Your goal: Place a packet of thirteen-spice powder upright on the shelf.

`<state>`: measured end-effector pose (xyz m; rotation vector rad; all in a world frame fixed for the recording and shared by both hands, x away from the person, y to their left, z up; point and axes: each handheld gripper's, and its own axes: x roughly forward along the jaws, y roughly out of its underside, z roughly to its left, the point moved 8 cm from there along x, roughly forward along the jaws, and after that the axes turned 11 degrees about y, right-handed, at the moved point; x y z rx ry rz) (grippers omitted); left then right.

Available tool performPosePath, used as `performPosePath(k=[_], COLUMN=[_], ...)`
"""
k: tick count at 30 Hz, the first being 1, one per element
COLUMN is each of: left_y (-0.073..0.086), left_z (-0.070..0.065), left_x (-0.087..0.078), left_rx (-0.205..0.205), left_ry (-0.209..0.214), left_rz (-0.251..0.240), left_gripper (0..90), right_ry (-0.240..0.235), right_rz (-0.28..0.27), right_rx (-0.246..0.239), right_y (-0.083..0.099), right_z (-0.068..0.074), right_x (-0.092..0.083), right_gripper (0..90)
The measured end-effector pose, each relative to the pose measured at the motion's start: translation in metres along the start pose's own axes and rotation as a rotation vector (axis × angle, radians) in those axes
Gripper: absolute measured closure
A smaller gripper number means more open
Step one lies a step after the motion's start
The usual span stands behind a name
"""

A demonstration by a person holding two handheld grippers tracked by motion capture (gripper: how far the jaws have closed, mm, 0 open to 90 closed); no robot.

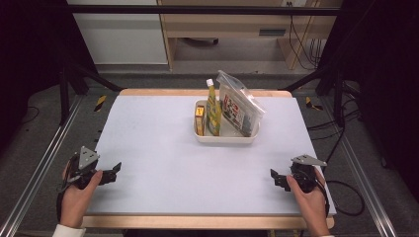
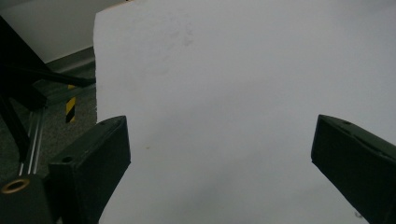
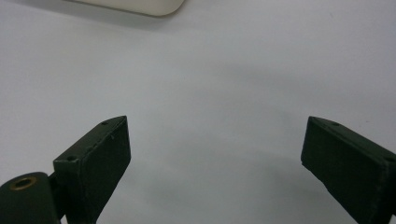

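Left gripper (image 1: 114, 170), right gripper (image 1: 274, 177): fingers spread, empty. High view adds tray (image 1: 225, 138) holding bottle (image 1: 213, 106).

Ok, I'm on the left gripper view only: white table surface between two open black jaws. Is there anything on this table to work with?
Observer: Yes. A white tray sits toward the far side of the table, right of centre.
Operator: What's in it?
Observer: Three things standing up: a small yellow box at its left, a yellow-green squeeze bottle with a white cap in the middle, and a clear zip bag leaning at the right.
Operator: And my other hand?
Observer: The right hand-held gripper is at the near right edge of the table, jaws open, nothing between them. Your left hand-held gripper mirrors it at the near left edge.
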<state>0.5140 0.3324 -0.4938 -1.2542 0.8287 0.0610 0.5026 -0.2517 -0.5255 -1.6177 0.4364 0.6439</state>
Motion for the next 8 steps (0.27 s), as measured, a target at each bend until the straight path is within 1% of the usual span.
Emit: performPosePath(k=[2,3,4,5,6,8], left_y=[-0.0001,-0.0006,-0.0006,-0.0016,-0.002,-0.0023], left_z=[-0.001,-0.0023,-0.0023,-0.0039,-0.0044,-0.0051], left_x=[0.0007,0.0006,0.0006,0.0007,0.0007,0.0008], left_rx=[-0.001,0.002,0.002,0.001,0.004,0.007], left_ry=[0.002,0.004,0.004,0.007,0.007,0.01], left_rz=[0.001,0.0,0.0,-0.007,-0.008,-0.007], left_gripper=[4.5,4.5,4.5,4.5,4.5,4.5], right_ry=[0.001,0.003,0.003,0.012,0.023,0.03], right_rz=[-0.017,-0.025,-0.025,-0.043,-0.052,-0.073], right_rx=[0.009,0.026,0.026,0.032,0.023,0.039], right_y=[-0.0001,-0.0002,-0.0002,-0.0003,-0.0006,-0.0037], right_z=[-0.0012,-0.0016,-0.0016,-0.0027,-0.004,-0.0066], right_x=[0.0015,0.0018,0.0018,0.0016,0.0015,-0.0001], right_gripper=[8.7,8.7,8.7,8.7,8.7,8.7])
